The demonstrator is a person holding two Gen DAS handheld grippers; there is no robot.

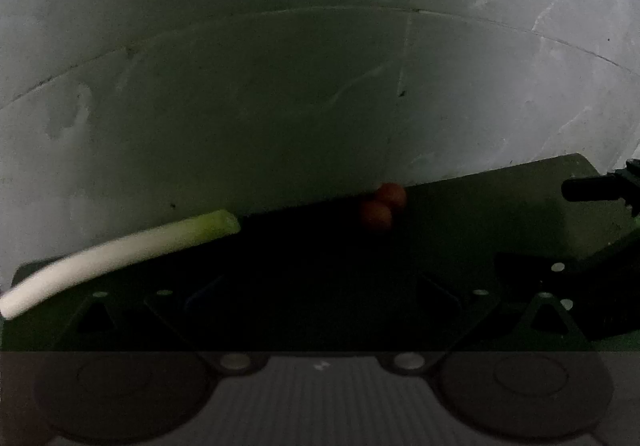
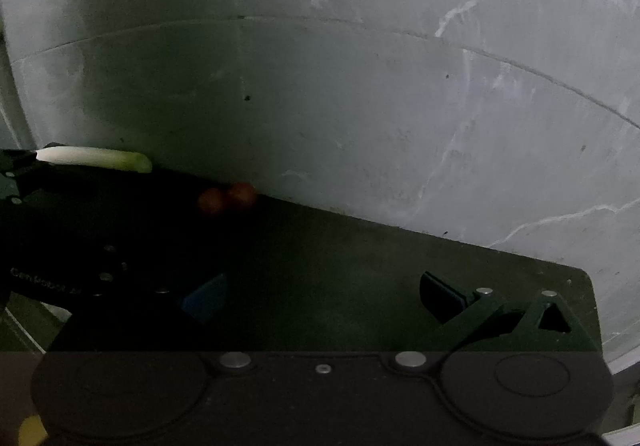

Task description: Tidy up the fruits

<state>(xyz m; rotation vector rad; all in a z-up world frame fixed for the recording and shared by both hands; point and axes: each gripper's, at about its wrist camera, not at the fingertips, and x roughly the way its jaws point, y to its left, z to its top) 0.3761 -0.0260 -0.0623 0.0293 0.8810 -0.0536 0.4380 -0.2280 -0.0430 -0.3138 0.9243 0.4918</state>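
Leek (image 1: pixel 120 250) lying at dark table's (image 1: pixel 500 197) left edge, two tomatoes (image 1: pixel 382 205) touching beside grey wall (image 1: pixel 280 85), right gripper (image 2: pixel 324 296) spread wide, left gripper (image 1: pixel 320 294) too dark to tell.

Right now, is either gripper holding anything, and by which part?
Nothing held. The right gripper is open over the bare dark table; the left gripper looks open too, though dim. The leek and two tomatoes lie untouched.

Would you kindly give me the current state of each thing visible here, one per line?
leek: lying flat on the dark table, untouched.
two tomatoes: resting on the table by the wall, touching each other.
table: dark, set against the wall.
right gripper: open, holding nothing.
left gripper: open as far as the dim view shows, holding nothing.
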